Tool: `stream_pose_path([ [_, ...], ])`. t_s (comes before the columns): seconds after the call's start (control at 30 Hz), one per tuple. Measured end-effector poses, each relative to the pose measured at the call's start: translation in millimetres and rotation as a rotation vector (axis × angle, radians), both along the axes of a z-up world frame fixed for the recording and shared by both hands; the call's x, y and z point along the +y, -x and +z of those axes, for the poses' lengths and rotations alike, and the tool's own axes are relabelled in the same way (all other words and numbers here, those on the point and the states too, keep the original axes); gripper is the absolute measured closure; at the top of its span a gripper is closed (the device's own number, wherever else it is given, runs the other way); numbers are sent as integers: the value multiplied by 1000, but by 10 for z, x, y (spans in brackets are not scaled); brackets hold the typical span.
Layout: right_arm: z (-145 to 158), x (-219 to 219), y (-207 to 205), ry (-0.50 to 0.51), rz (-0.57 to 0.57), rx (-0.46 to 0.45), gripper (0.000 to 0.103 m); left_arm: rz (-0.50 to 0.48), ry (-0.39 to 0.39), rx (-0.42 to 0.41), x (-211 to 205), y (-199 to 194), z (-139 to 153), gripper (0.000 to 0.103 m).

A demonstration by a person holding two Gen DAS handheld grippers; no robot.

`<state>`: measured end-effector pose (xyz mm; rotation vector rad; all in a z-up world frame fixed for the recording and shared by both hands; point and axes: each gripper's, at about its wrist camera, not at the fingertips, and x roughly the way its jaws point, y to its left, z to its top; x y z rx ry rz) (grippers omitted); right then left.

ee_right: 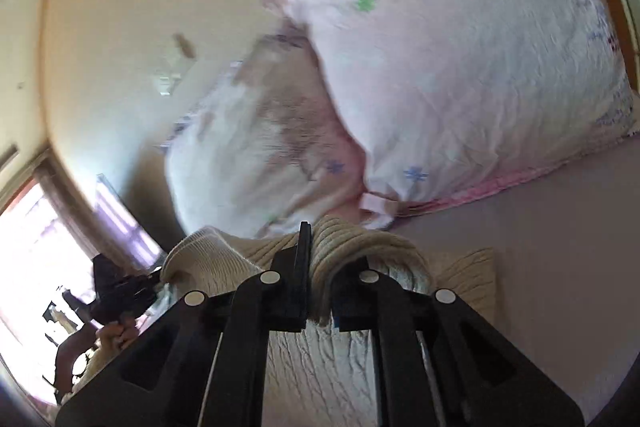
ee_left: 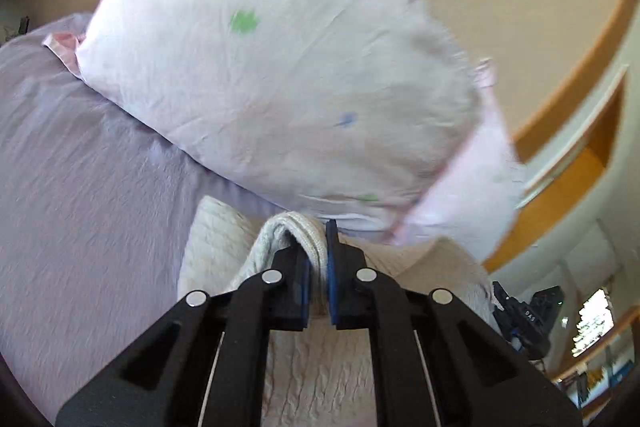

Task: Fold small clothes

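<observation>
A cream knitted garment (ee_left: 320, 359) is lifted off the lilac bed sheet (ee_left: 88, 187). My left gripper (ee_left: 318, 263) is shut on a bunched edge of the garment, which pokes up between the blue-padded fingers. My right gripper (ee_right: 320, 267) is shut on another ribbed edge of the same knitted garment (ee_right: 360, 247), which drapes over the right finger. The garment hangs below both grippers. The right gripper also shows at the lower right of the left wrist view (ee_left: 524, 315), and the left gripper at the lower left of the right wrist view (ee_right: 116, 291).
Two pale pink patterned pillows (ee_left: 280, 67) (ee_right: 260, 155) lean against the beige wall at the head of the bed. A wooden headboard edge (ee_left: 576, 75) curves behind them. A bright window (ee_right: 36, 235) is at the left of the right wrist view.
</observation>
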<state>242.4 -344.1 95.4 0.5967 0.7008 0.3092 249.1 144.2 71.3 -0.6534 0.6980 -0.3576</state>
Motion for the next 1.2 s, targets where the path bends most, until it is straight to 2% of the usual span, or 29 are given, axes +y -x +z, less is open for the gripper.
stream_pose_path([
  [0.07, -308, 61, -225, 45, -39, 147, 89, 0, -19, 110, -62, -198, -218, 89],
  [0.1, -432, 83, -285, 61, -61, 208, 78, -4, -11, 135, -84, -226, -268, 84],
  [0.13, -479, 67, -250, 62, -76, 214, 56, -21, 5, 134, -89, -208, -284, 66],
  [0.17, -467, 46, -202, 60, -96, 173, 41, -23, 9, 116, -62, -135, -269, 46],
  [0.2, -428, 19, -135, 63, -118, 125, 12, -16, 1, 100, -39, -90, -223, 36],
  [0.23, -354, -27, -40, 69, -157, 60, 2, -9, -11, 72, 11, 7, -153, 24],
  [0.3, -229, -117, 53, 48, -169, -17, 1, -4, -33, 43, 113, 139, -82, 23],
  [0.4, -153, -215, 165, 27, -156, -111, 1, 0, -66, 108, 302, 117, -182, 28],
  [0.47, -182, -281, 189, 18, -153, -93, 1, -19, -48, 184, 357, 79, -373, 50],
  [0.53, -228, -356, 163, -9, -146, -73, 1, -27, -31, 246, 382, 47, -549, 56],
  [0.73, -221, -314, 183, -39, -135, -60, 1, -14, 14, 235, 398, 82, -681, 58],
  [0.8, -221, -322, 181, -43, -126, -58, 1, 22, 11, 238, 417, 116, -696, 62],
  [0.83, -209, -340, 189, -42, -127, -64, 1, 71, -6, 251, 451, 150, -686, 64],
  [0.93, -166, -411, 236, -40, -116, -99, 1, 114, -4, 238, 559, 222, -699, 53],
  [1.0, -175, -462, 240, -53, -120, -96, 1, 95, -17, 228, 527, 203, -677, 48],
  [1.07, -208, -515, 218, -106, -110, -81, 1, 53, -42, 247, 437, 163, -628, 35],
  [1.13, -233, -535, 202, -136, -97, -73, 1, 15, -40, 242, 361, 125, -610, 28],
  [1.2, -236, -535, 196, -137, -93, -70, 1, -3, -77, 232, 280, 88, -589, 25],
])
